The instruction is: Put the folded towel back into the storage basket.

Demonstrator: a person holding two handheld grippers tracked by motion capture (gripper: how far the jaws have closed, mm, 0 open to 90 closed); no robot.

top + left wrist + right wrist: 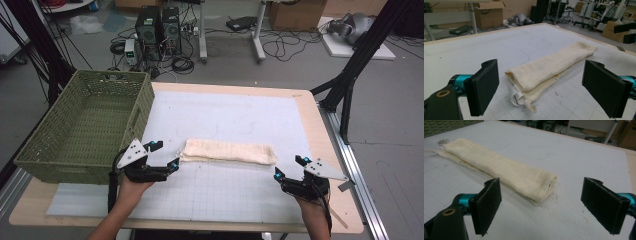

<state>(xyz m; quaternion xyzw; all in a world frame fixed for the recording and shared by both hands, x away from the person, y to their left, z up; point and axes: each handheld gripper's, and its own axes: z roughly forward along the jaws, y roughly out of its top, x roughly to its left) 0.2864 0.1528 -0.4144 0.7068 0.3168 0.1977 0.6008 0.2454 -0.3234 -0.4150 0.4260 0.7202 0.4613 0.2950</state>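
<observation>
We see even, diffuse indoor light from above, moderately bright, with no hard shadows. The folded cream towel (227,151) throws only a thin soft shadow along its near edge on the white mat (240,117). The high view is soft and low in detail, floor clutter behind the table smeared. In both gripper views the near black jaws are slightly blurred, the background hazy, straight table edges bowing slightly. No strong glare; colours muted.

The folded cloth (227,151) before me is cream. My basket (85,125) at far left is woven olive green. My mat (235,125) is pale grey with a fine grid.
</observation>
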